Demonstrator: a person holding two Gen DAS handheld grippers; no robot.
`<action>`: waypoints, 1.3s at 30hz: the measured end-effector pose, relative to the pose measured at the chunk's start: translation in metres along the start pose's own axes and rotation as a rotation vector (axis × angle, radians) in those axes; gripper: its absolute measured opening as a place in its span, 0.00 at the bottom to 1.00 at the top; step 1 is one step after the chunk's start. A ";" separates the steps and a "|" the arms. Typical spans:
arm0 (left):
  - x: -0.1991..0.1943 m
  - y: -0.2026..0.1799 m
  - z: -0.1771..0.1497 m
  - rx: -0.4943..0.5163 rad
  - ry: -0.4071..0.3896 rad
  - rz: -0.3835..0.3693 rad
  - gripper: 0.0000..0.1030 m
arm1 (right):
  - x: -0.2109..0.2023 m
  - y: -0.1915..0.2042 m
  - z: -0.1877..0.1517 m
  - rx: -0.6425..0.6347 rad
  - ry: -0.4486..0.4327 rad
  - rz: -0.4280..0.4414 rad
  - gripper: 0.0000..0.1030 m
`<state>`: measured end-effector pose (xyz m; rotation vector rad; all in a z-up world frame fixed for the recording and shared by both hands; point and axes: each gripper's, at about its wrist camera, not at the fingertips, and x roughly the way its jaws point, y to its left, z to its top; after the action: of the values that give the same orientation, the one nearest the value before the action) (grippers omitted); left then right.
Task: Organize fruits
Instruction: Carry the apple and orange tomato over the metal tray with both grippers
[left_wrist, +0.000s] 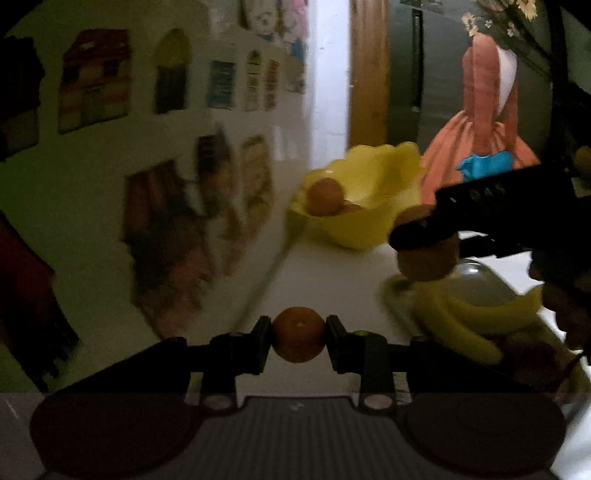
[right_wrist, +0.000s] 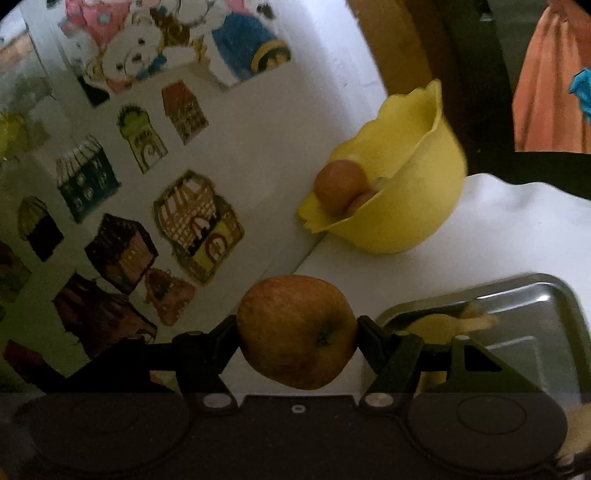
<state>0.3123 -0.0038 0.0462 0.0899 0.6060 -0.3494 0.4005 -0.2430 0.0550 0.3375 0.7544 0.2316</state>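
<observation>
Left tongs (left_wrist: 298, 339) clamped on a small orange (left_wrist: 298, 339), one finger pressed to each side of the fruit, held above the white desk (left_wrist: 325, 280). Right tongs (right_wrist: 297, 332) clamped on an apple (right_wrist: 297, 330), reddish-yellow skin, stem pit facing the camera; fingers spread wide to either side of it. In the left wrist view the right tongs enter from the right edge, ahead and to the right of the left tongs, with the apple showing under the black finger. Yellow bowl (left_wrist: 369, 206) with wavy rim stands on the desk ahead of both tongs, near the wall; two round orange fruits (right_wrist: 340, 184) lie inside it, touching each other. Metal tray (right_wrist: 524, 306) sits on the desk to the right of the right tongs, just beside them; bananas (left_wrist: 461, 325) lie in it, ahead-right of the left tongs and below the apple. Wall to the left of both tongs carries paper cut-outs of houses (right_wrist: 195, 225). View is dim and partly motion-blurred; other tray contents cannot be made out.
</observation>
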 end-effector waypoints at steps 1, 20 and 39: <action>-0.002 -0.008 -0.001 -0.010 0.006 -0.017 0.34 | -0.005 -0.002 0.000 0.004 -0.002 -0.002 0.68; 0.073 0.005 -0.008 0.099 -0.020 -0.006 0.35 | -0.033 -0.034 -0.010 0.081 -0.035 -0.075 0.68; 0.124 0.027 -0.012 0.076 0.015 -0.008 0.35 | 0.000 -0.024 -0.022 0.102 -0.030 -0.063 0.68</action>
<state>0.4101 -0.0129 -0.0347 0.1632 0.6080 -0.3794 0.3873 -0.2604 0.0306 0.4119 0.7472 0.1286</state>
